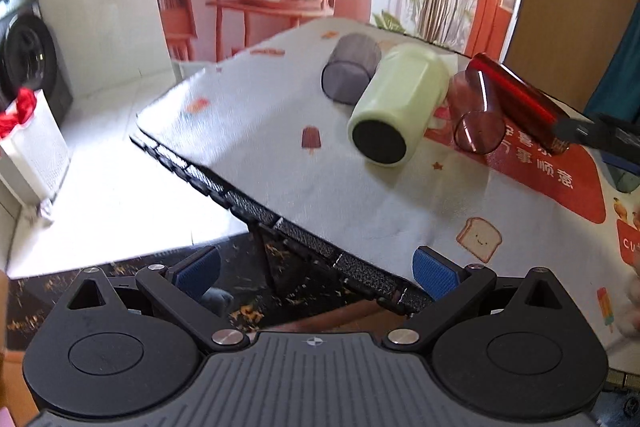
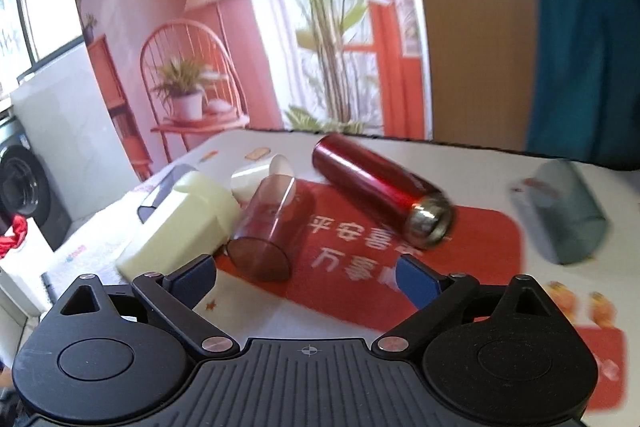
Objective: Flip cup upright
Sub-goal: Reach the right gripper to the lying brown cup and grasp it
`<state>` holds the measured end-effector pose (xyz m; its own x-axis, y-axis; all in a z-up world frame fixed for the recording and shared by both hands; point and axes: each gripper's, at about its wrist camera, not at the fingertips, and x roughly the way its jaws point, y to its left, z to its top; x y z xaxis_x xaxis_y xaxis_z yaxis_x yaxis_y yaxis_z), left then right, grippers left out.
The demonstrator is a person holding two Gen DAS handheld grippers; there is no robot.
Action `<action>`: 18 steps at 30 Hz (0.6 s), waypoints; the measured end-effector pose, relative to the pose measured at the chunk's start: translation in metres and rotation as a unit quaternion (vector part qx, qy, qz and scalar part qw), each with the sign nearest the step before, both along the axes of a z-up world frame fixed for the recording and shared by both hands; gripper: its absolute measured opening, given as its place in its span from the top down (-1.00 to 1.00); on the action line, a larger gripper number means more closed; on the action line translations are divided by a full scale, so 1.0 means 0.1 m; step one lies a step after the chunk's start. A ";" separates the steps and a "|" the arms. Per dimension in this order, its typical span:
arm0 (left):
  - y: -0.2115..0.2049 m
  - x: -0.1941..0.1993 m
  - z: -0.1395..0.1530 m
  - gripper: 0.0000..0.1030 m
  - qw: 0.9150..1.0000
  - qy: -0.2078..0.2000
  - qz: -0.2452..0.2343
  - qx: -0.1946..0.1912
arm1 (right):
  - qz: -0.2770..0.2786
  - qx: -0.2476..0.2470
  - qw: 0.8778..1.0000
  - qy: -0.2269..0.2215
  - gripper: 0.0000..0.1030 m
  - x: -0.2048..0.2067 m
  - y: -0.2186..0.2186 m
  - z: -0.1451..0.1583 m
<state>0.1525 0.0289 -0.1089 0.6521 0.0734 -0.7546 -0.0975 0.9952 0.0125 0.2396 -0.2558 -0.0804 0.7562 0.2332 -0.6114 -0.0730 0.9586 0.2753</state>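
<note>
Several cups lie on their sides on the table. A pale green cup (image 1: 396, 103) (image 2: 184, 227) lies in the middle, base toward the left wrist camera. A clear red tumbler (image 1: 476, 115) (image 2: 268, 227) lies beside it. A shiny red metal cup (image 1: 520, 99) (image 2: 380, 187) lies on the red mat. A smoky grey tumbler (image 1: 350, 67) lies farther back. A teal cup (image 2: 568, 211) lies at the right. My left gripper (image 1: 316, 271) is open and empty at the table's near edge. My right gripper (image 2: 306, 277) is open and empty, just short of the red tumbler.
The table (image 1: 360, 203) has a printed white cloth and a red mat (image 2: 360, 267). Its dark edge (image 1: 240, 199) runs diagonally, with floor beyond on the left. A white cup (image 2: 260, 179) lies behind the red tumbler. A washing machine (image 1: 28, 59) stands far left.
</note>
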 end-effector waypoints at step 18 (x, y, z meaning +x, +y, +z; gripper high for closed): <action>0.27 0.20 -0.23 -1.00 0.998 0.016 0.043 -0.033 | -0.010 0.068 0.990 0.119 -0.21 1.07 0.43 -0.55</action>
